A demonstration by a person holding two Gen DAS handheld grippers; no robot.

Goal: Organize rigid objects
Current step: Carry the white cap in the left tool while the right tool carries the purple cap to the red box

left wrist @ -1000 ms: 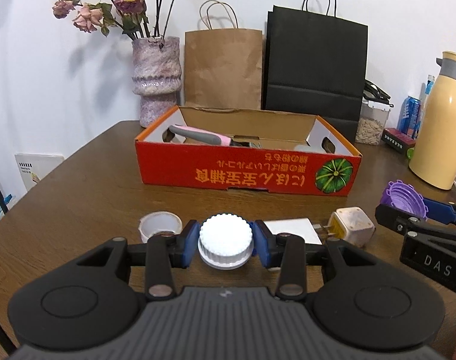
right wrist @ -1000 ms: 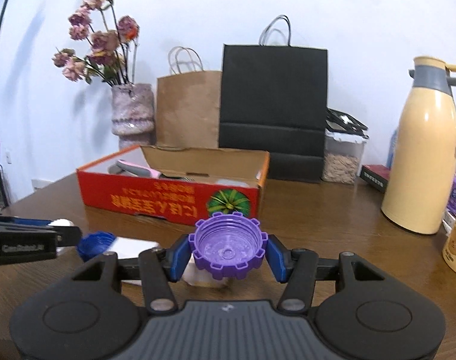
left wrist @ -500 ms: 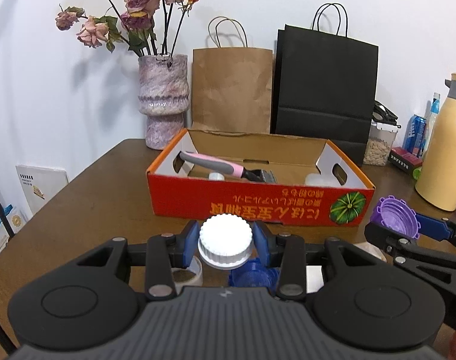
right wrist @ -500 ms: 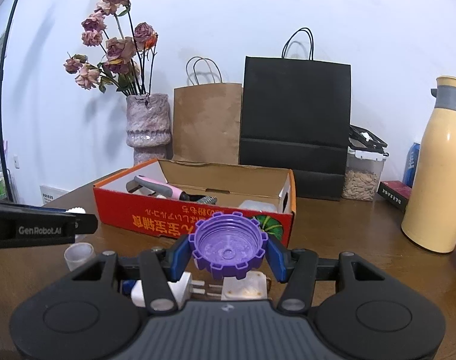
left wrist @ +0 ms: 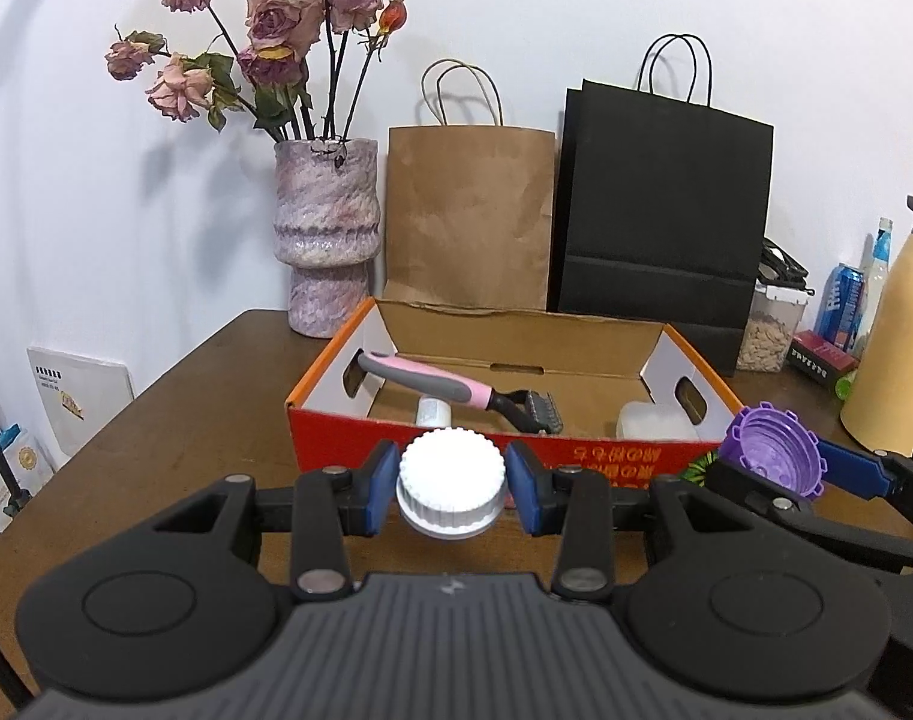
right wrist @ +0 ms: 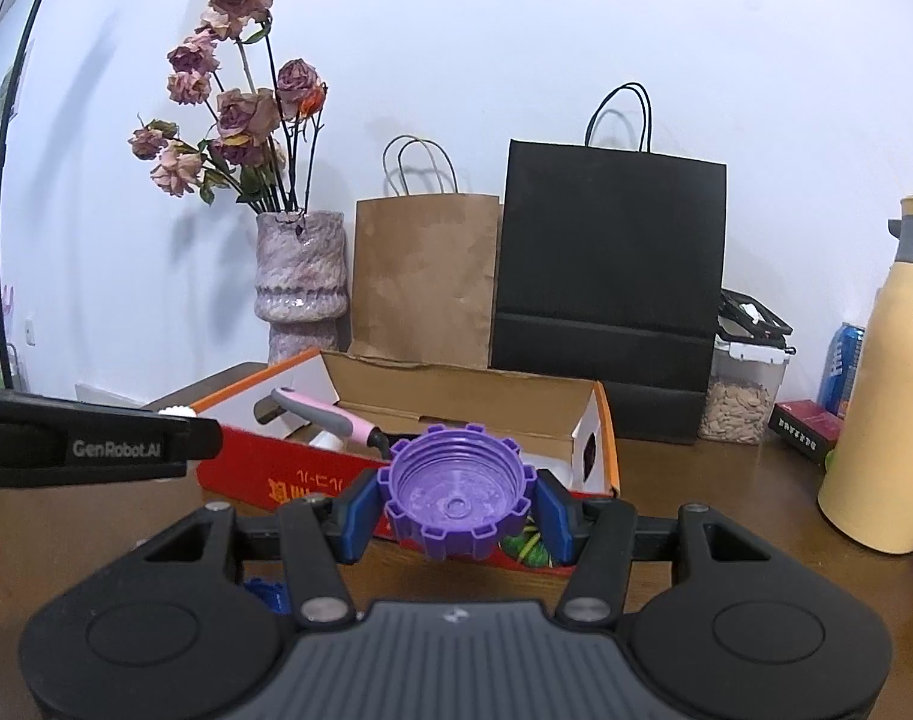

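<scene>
We see the left gripper [left wrist: 452,495] clamped on a white ribbed cap [left wrist: 452,492], its blue pads [left wrist: 377,486] pressed against the cap's sides, the cap's closed top facing the camera. We find the gripper level and held above the wooden table [left wrist: 204,420], just short of the red front wall of the cardboard box [left wrist: 516,456]. The right gripper [right wrist: 456,507] grips a purple notched cap [right wrist: 456,498] the same way, open side toward the lens; it too sits level, pointing at the box's right front corner. In the left wrist view the purple cap [left wrist: 771,450] appears to the right, beside the box's corner. Inside the box we make out a pink-and-grey brush [left wrist: 450,384] lying slantwise and a pale container [left wrist: 654,420] near the right wall. Behind the box stand a vase [left wrist: 327,252], a brown paper bag [left wrist: 468,216] and a black paper bag [left wrist: 660,210]; a yellow flask [right wrist: 882,408] stands at right.
</scene>
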